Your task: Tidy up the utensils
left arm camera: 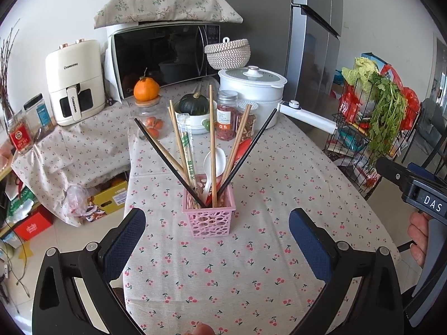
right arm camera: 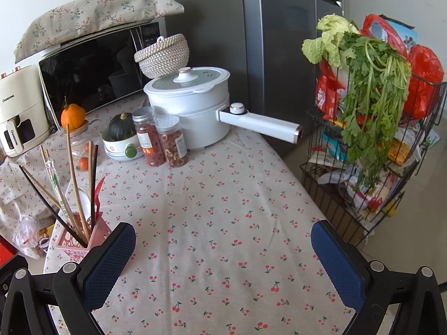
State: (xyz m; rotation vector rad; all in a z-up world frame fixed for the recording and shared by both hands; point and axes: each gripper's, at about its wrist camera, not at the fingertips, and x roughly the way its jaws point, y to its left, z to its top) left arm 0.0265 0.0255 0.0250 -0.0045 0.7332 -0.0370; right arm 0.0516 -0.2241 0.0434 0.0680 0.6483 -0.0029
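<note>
A pink perforated utensil basket (left arm camera: 208, 215) stands on the cherry-print table (left arm camera: 251, 265). It holds wooden chopsticks (left arm camera: 213, 142), black chopsticks (left arm camera: 164, 159), a wrapped pair (left arm camera: 187, 148), a white spoon (left arm camera: 213, 164) and a red spoon (left arm camera: 242, 150). My left gripper (left arm camera: 216, 240) is open and empty, just in front of the basket. My right gripper (right arm camera: 223, 254) is open and empty over bare cloth; the basket (right arm camera: 75, 240) is at its left, beside the left finger.
Behind the basket stand two spice jars (left arm camera: 226, 114), a bowl with a dark squash (left arm camera: 195, 111), a white electric pot (left arm camera: 251, 89) with a long handle, a microwave (left arm camera: 164, 55) and an air fryer (left arm camera: 74, 81). A wire rack with greens (right arm camera: 371, 128) stands right of the table.
</note>
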